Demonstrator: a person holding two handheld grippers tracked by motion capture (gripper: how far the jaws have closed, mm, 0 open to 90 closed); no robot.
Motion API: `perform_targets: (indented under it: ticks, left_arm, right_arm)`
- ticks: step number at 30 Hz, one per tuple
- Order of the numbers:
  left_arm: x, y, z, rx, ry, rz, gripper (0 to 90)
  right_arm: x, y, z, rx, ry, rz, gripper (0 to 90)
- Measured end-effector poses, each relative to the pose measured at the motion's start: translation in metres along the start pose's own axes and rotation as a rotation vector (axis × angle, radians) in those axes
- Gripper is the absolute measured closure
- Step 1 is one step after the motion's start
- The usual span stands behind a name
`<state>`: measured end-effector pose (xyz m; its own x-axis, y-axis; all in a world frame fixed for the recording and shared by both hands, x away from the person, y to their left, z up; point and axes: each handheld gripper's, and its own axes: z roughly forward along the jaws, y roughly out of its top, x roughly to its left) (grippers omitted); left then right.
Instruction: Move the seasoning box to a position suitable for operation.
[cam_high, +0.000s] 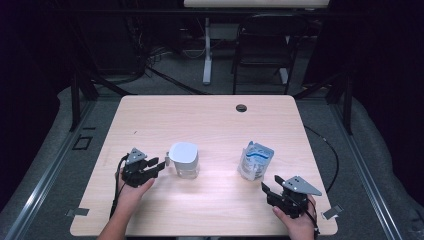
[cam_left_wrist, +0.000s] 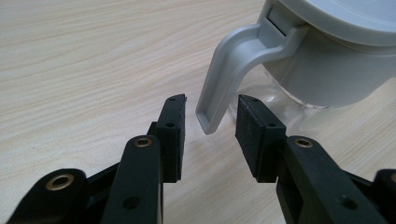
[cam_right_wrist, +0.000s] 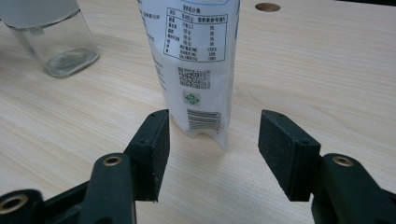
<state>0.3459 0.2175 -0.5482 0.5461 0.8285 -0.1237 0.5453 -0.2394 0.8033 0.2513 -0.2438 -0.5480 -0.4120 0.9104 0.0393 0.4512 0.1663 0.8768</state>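
pale wood-grain tabletop (cam_high: 210, 125) at the centre of the high view, with dark floor, a chair and a desk leg in the upper part of the frame. left gripper (cam_high: 159, 165), held in a hand (cam_high: 131, 192) at lower left, points right toward a clear jug (cam_high: 183, 160) with a grey lid, standing upright left of centre. in the left gripper view the jug's grey handle (cam_left_wrist: 229, 74) hangs down from the lid at upper right; its lower tip lies in the gap between the two black pads (cam_left_wrist: 173, 135), which stand apart and touch nothing. right gripper (cam_high: 268, 184), held in a hand (cam_high: 297, 220) at lower right, points up and left toward a white printed pouch (cam_high: 255, 160) standing upright right of centre. in the right gripper view the pouch (cam_right_wrist: 201, 70) stands just beyond the widely parted pads (cam_right_wrist: 285, 149), untouched, with the jug's glass base (cam_right_wrist: 56, 42) at upper left.
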Motion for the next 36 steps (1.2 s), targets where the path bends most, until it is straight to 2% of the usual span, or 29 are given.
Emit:
perform_targets:
  ticks: [4, 8, 9, 12, 23, 26, 28, 29, 32, 36]
  left_arm:
    - [0.001, 0.003, 0.004, 0.009, -0.002, 0.000, 63.7]
    - [0.001, 0.005, 0.009, 0.010, -0.019, 0.014, 63.4]
    - [0.000, 0.006, 0.011, 0.009, -0.021, 0.031, 63.3]
    - [0.000, 0.007, 0.013, 0.009, -0.027, 0.036, 63.4]
    - [0.005, 0.007, 0.022, -0.011, -0.031, 0.049, 60.9]
    - [0.004, 0.010, 0.024, 0.003, -0.031, 0.061, 61.1]
    - [0.002, 0.014, 0.025, -0.005, -0.037, 0.075, 61.6]
    - [0.001, 0.018, 0.025, 0.002, -0.042, 0.100, 62.5]
    - [-0.002, 0.021, 0.027, 0.011, -0.045, 0.113, 64.9]
    - [-0.003, 0.022, 0.027, 0.024, -0.027, 0.131, 67.0]
  right_arm:
    - [-0.001, -0.001, -0.001, 0.000, -0.002, 0.006, 43.1]
    - [-0.002, -0.001, -0.003, -0.002, -0.004, 0.003, 43.1]
    - [-0.002, -0.001, -0.003, -0.001, -0.005, 0.003, 43.1]
    - [-0.002, -0.001, -0.003, 0.001, -0.005, 0.002, 43.1]
    - [-0.003, -0.002, -0.002, 0.004, -0.004, 0.004, 42.9]
    - [-0.003, -0.003, -0.002, 0.006, -0.005, 0.005, 42.9]
    - [-0.003, -0.003, -0.001, 0.011, -0.005, 0.003, 42.9]
    - [-0.003, -0.003, -0.001, 0.011, -0.001, 0.005, 42.8]
    - [-0.002, -0.003, -0.001, 0.011, -0.002, -0.001, 42.6]
    - [-0.002, -0.003, -0.001, 0.012, -0.004, -0.002, 42.5]
